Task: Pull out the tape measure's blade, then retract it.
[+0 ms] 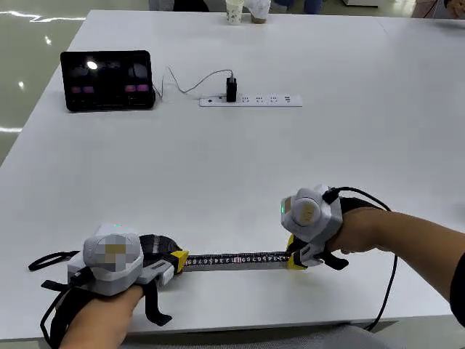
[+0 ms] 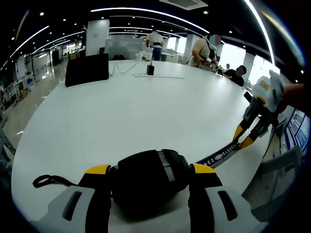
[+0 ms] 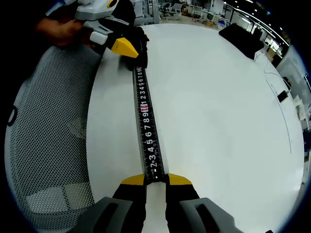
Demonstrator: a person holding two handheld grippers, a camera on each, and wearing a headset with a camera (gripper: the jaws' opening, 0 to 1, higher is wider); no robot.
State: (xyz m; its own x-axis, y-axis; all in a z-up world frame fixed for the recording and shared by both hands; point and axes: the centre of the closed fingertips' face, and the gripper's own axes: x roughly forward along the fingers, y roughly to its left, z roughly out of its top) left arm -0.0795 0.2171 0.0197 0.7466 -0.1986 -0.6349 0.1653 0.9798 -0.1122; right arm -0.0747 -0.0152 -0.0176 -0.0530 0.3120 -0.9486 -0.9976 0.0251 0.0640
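Gripping the black tape measure case [image 2: 148, 189], left gripper [image 2: 149, 170] is clamped snug at bottom centre; right gripper [image 3: 155, 180] pinches the blade [image 3: 145, 116] tip, tape running toward upper left.

Black tape measure [image 2: 148, 182], dark blade [image 3: 147, 131] with white numerals, white table [image 1: 290, 160].

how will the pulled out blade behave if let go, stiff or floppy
The blade runs straight over the table, so probably fairly stiff at this length. It looks thin, so pushed endwise it may buckle. Freed by the right gripper, it would likely spring back into the case.
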